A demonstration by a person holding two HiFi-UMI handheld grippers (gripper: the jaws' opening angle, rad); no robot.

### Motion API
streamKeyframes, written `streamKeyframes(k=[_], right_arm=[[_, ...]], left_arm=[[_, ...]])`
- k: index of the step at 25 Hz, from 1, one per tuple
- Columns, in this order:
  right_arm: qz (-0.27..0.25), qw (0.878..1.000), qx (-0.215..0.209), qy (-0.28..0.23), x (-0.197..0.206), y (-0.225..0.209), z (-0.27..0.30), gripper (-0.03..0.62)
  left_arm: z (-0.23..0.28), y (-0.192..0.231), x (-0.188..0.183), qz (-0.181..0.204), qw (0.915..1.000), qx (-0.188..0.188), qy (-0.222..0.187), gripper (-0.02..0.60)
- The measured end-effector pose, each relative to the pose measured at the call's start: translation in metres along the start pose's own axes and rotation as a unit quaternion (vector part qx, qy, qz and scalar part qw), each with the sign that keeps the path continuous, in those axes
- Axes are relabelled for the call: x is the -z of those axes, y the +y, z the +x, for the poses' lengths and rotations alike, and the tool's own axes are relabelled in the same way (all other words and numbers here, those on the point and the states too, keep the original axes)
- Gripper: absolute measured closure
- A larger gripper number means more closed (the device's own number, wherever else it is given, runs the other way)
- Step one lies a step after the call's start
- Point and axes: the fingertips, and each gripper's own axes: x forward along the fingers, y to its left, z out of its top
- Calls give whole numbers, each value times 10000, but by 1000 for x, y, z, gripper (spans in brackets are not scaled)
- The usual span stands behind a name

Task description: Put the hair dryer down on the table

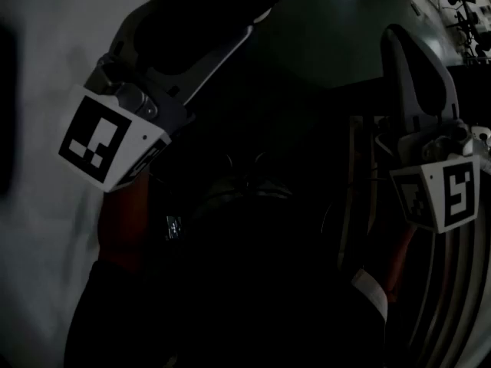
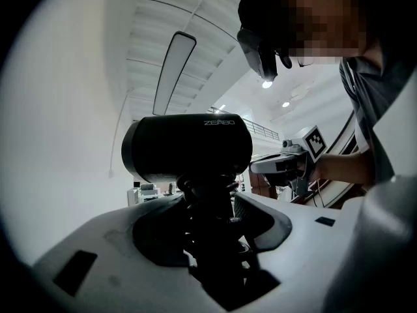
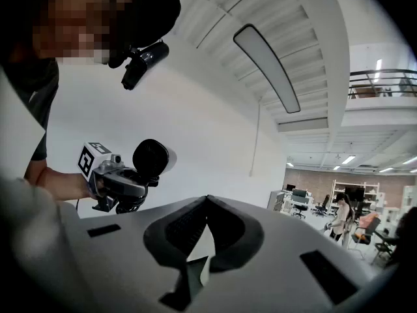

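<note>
The black hair dryer [image 2: 186,147] points sideways above my left gripper [image 2: 212,217], whose jaws are shut on its ribbed handle [image 2: 207,197]. In the right gripper view the same dryer [image 3: 152,158] sticks up out of the left gripper [image 3: 116,182], held in the air by a person's hand. My right gripper [image 3: 207,204] has its fingertips touching and nothing between them. The head view is very dark: the left gripper [image 1: 201,46] reaches up to the left and the right gripper [image 1: 397,38] stands upright at the right. The dryer itself is lost in shadow there.
A pale surface [image 1: 38,75] fills the left of the head view and a grey-green one [image 1: 330,37] lies at the top. A person [image 3: 340,217] stands among desks and chairs far off in the hall. Both gripper views look up at white ceiling and wall.
</note>
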Motion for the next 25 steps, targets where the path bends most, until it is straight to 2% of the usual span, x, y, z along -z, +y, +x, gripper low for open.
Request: streamKeyframes(k=[11, 17, 21, 25], right_arm=[[47, 10000, -3, -46, 0, 0, -2, 586], [248, 9996, -99, -70, 2, 3, 1, 585], [148, 9998, -112, -103, -2, 1, -1, 585], [265, 9990, 41, -354, -2, -6, 1, 585]], left_arm=[[-3, 3, 6, -55, 9999, -30, -127, 370], [-5, 7, 20, -281, 9995, -100, -55, 370], [-4, 6, 27, -512, 9986, -101, 38, 370], [4, 11, 17, -367, 9993, 5, 26, 370]])
